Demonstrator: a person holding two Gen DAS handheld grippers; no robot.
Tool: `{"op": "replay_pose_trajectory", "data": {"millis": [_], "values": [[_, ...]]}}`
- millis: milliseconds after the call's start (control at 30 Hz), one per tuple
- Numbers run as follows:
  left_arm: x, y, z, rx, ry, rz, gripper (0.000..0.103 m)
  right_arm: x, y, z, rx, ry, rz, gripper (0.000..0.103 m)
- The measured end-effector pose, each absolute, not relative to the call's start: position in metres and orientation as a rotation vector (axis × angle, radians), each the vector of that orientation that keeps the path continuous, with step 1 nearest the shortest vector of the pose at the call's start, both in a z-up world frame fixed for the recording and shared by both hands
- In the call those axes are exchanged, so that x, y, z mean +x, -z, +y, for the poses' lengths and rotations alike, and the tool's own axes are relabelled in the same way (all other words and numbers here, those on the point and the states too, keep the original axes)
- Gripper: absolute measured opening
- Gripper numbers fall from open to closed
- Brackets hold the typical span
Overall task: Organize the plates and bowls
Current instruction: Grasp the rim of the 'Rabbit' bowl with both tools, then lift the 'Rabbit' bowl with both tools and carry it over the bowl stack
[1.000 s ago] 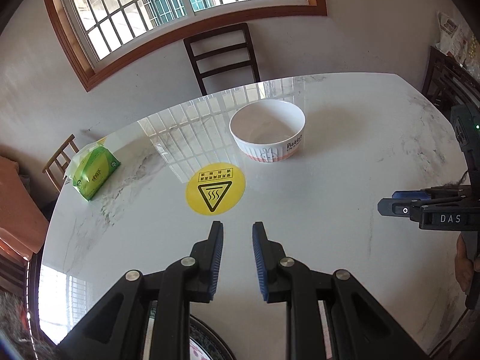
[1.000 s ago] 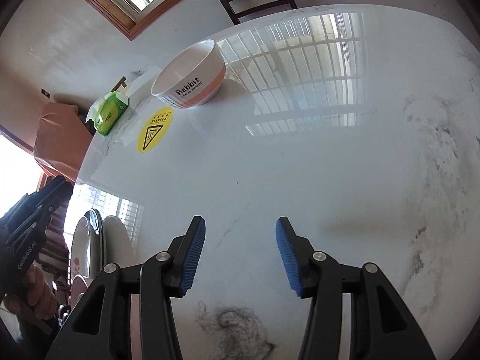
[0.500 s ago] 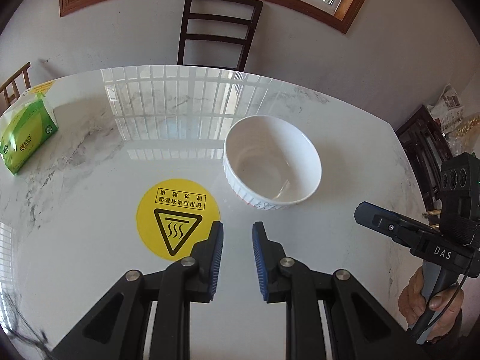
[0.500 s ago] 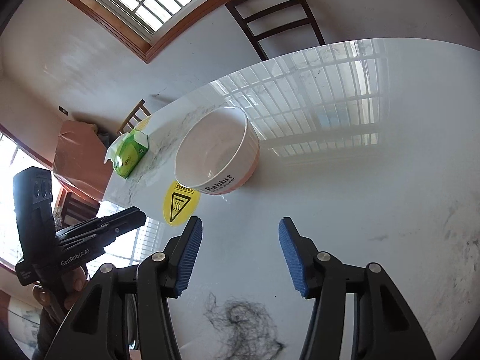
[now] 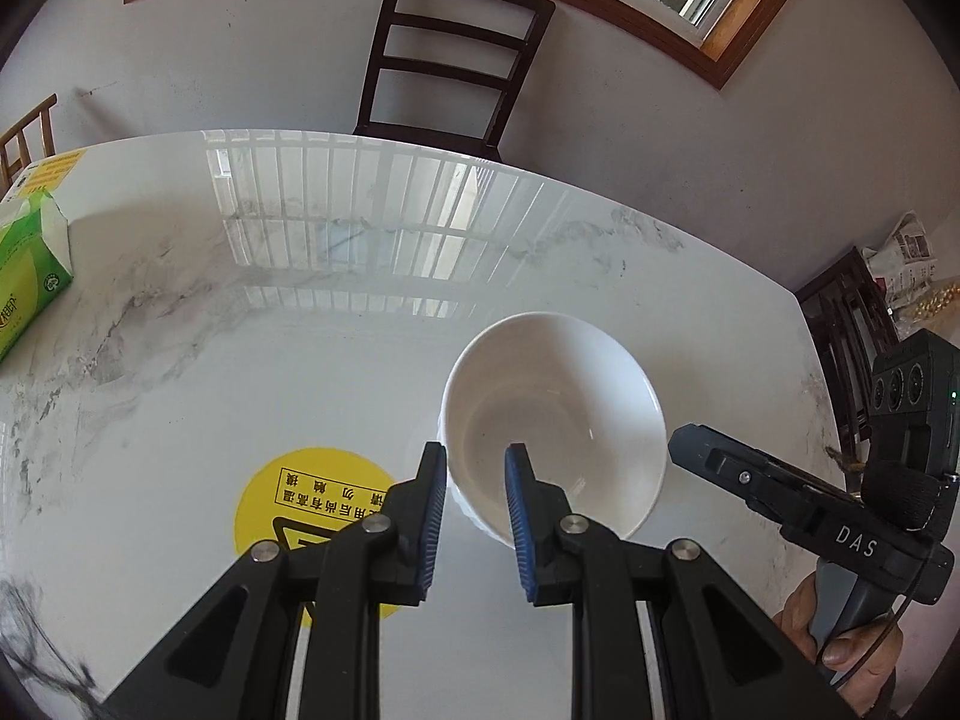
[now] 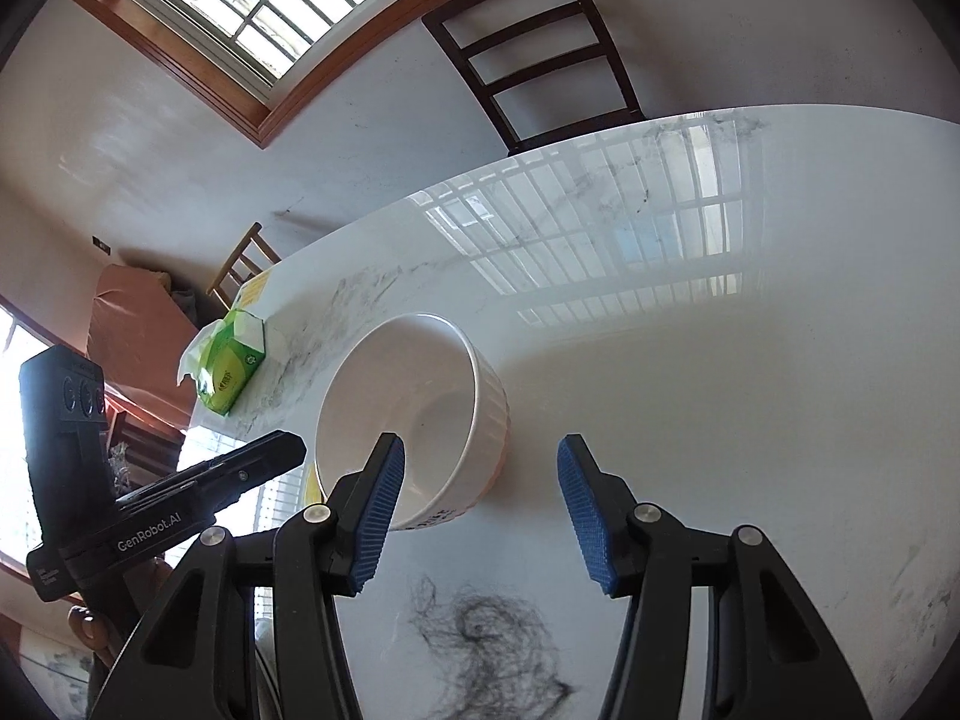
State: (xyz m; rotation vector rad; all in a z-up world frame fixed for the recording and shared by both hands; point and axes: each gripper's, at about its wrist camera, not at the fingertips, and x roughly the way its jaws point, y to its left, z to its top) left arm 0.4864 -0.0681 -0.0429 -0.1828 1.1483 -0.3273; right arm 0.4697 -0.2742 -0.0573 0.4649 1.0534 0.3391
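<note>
A white ribbed bowl (image 5: 555,420) stands upright and empty on the marble table (image 5: 300,300). It also shows in the right wrist view (image 6: 414,414), with a pink band low on its side. My left gripper (image 5: 476,468) is open with a narrow gap, its fingertips straddling the bowl's near left rim, apparently without touching it. My right gripper (image 6: 480,468) is open wide and empty, its left finger (image 6: 384,480) in front of the bowl's near side. The right gripper also shows in the left wrist view (image 5: 780,480).
A yellow round warning sticker (image 5: 312,498) lies on the table left of the bowl. A green tissue pack (image 5: 30,264) sits at the far left, also in the right wrist view (image 6: 231,360). A dark chair (image 5: 450,60) stands behind the table. Dark marbling (image 6: 480,648) marks the table near my right gripper.
Both grippers have moved closer to the bowl. The left gripper's fingertips now straddle its rim, and the right gripper's left finger now overlaps its near side. Both openings look unchanged.
</note>
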Motion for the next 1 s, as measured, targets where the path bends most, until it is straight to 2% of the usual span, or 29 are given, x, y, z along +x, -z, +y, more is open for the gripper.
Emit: {"op": "replay_pose_trajectory", "data": {"millis": [400,500,533,600,633,1000], "values": [[0.506,0.071,-0.077,-0.167,0.267,1.191,0.023,0.490,0.076,-0.264,0.440,-0.343,1.115,0.051],[0.512,0.088,-0.084,-0.184,0.256,1.264,0.023,0.493,0.080,-0.261,0.420,-0.329,1.132,0.051],[0.512,0.094,-0.085,-0.202,0.264,1.284,0.020,0.494,0.082,-0.260,0.418,-0.333,1.140,0.049],[0.512,0.100,-0.088,-0.176,0.219,1.297,0.015,0.496,0.087,-0.257,0.418,-0.352,1.162,0.035],[0.510,0.100,-0.089,-0.179,0.201,1.293,0.014,0.496,0.090,-0.257,0.433,-0.372,1.171,0.022],[0.430,0.056,-0.099,-0.140,0.169,1.328,0.015,0.457,0.068,-0.261,0.424,-0.422,1.189,0.020]]}}
